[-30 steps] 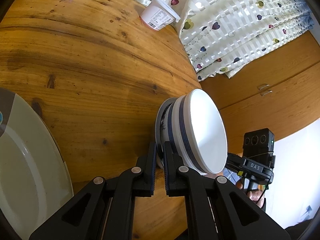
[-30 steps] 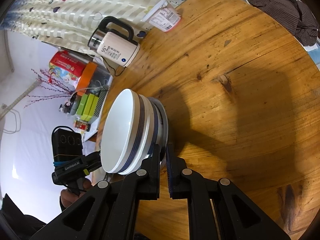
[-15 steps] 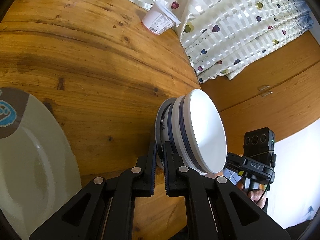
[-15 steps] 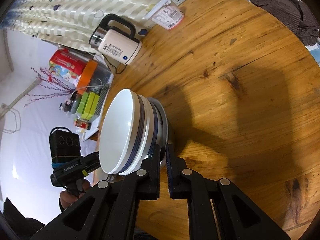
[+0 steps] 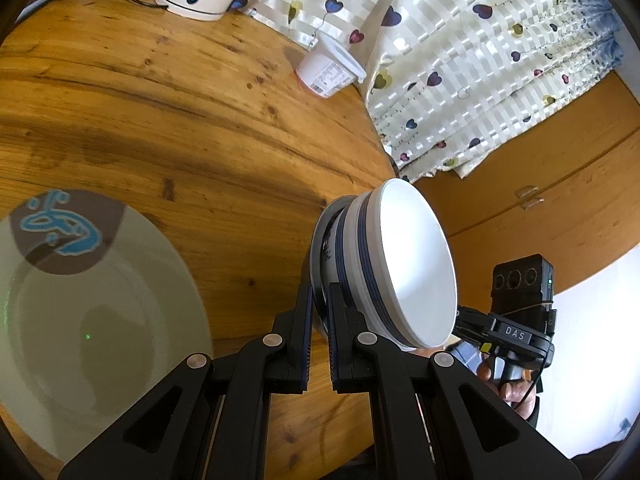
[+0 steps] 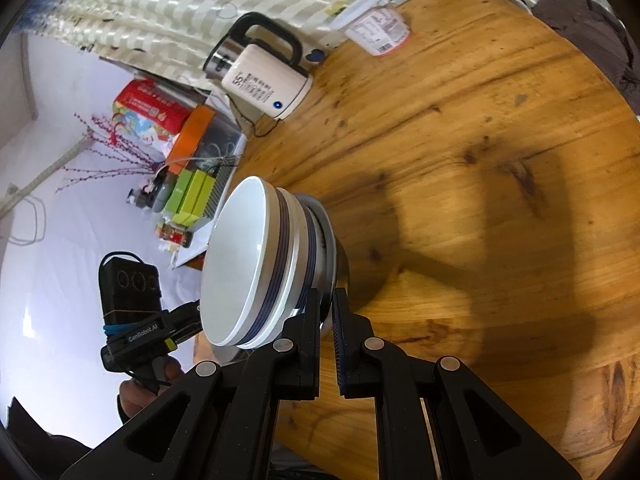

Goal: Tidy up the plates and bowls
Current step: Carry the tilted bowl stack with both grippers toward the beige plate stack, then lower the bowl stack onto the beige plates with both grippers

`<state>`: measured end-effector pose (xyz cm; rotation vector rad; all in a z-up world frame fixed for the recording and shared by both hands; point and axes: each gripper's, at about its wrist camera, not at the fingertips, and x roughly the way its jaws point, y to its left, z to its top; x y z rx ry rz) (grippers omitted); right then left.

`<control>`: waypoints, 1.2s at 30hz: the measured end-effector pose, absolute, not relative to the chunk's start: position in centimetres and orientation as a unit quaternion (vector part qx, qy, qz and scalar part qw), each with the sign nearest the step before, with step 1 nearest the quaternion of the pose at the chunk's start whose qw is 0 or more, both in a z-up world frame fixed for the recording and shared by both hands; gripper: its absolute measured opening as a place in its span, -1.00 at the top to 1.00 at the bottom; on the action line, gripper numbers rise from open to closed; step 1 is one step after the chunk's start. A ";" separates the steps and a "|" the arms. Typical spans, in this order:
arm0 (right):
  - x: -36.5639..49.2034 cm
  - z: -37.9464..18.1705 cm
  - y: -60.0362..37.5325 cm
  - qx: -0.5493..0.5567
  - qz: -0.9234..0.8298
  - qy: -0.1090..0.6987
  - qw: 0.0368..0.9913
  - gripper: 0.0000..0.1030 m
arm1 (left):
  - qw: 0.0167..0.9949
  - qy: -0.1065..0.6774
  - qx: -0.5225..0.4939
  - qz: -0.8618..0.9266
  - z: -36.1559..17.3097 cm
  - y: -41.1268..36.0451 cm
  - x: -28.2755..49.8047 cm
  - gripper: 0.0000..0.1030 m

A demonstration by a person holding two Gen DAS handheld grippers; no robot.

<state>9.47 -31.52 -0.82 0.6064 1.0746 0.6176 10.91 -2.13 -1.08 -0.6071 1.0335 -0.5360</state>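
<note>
A stack of white bowls with blue rim bands (image 5: 400,264) rests on a small plate and is held above the round wooden table (image 5: 180,128). My left gripper (image 5: 319,304) is shut on the plate rim under the stack. My right gripper (image 6: 327,308) is shut on the opposite rim of the same stack (image 6: 256,264). A large pale plate with a brown and blue mark (image 5: 92,296) lies on the table to the left of the left gripper.
A white electric kettle (image 6: 264,76) and a yogurt cup (image 6: 376,28) stand at the table's far edge by the heart-patterned curtain (image 5: 480,60). Dark cloth (image 6: 592,36) lies at the far right. Boxes and clutter (image 6: 176,152) sit beyond the table edge.
Both grippers have carried the bowl stack leftward over the table. The large plate, the kettle and the cup have come further into view.
</note>
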 end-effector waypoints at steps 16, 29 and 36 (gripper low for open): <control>10.7 0.5 -26.0 0.249 0.325 0.503 0.761 0.86 | 0.813 0.454 -0.301 -0.206 0.2 3.0 8.5 0.90; 11.4 0.5 -20.0 0.220 0.366 0.521 0.739 0.86 | 0.824 0.437 -0.324 -0.155 0.2 8.1 4.9 0.90; 11.3 0.3 -17.0 0.205 0.382 0.531 0.728 0.86 | 0.827 0.432 -0.335 -0.132 -0.1 10.3 3.1 0.90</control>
